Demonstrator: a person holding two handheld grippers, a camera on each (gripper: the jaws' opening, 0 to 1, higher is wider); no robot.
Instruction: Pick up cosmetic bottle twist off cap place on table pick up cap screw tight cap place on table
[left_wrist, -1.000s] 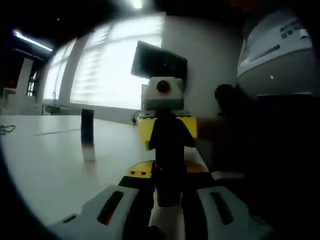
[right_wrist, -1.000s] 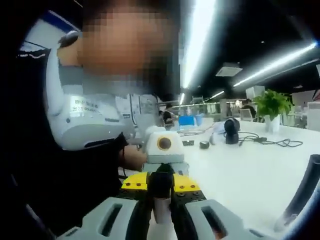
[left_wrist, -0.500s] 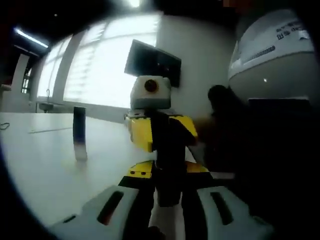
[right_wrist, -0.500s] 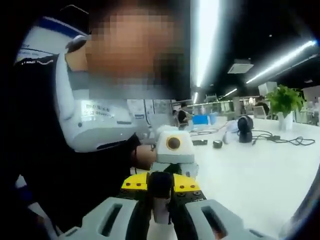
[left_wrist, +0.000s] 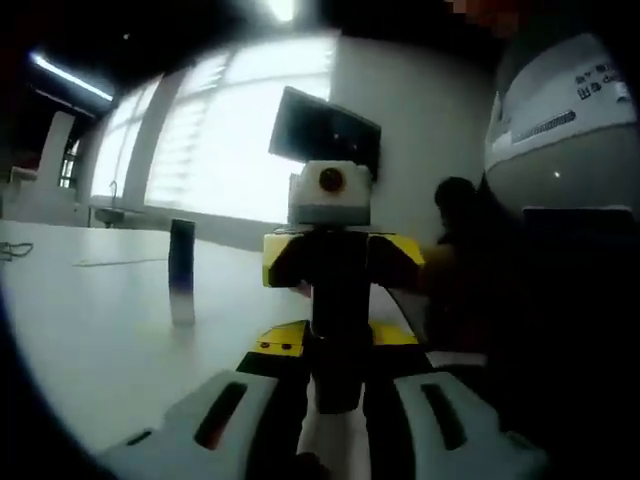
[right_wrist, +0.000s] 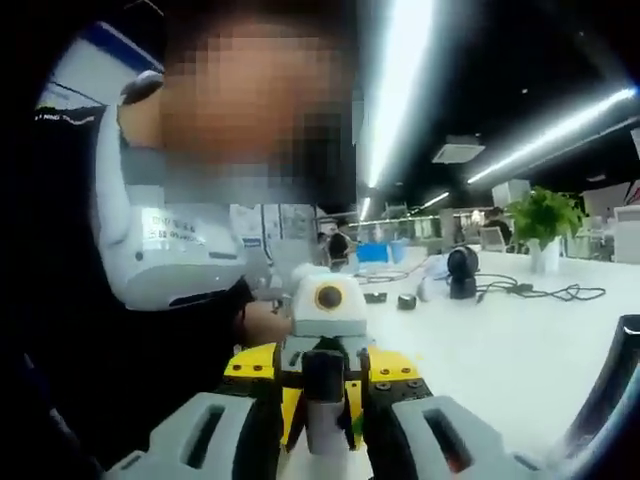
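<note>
The cosmetic bottle (left_wrist: 337, 330) is slim, with a pale body and a dark cap (right_wrist: 324, 375) at one end. It is held level between the two grippers, clear above the white table (left_wrist: 90, 330).

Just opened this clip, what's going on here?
A person holds two grippers facing each other above a white table. The left gripper and the right gripper are both closed on a small cosmetic bottle between them, one at each end, apparently working its cap. It is too dark to tell whether the cap is on or off. A second dark bottle stands upright on the table.
</note>
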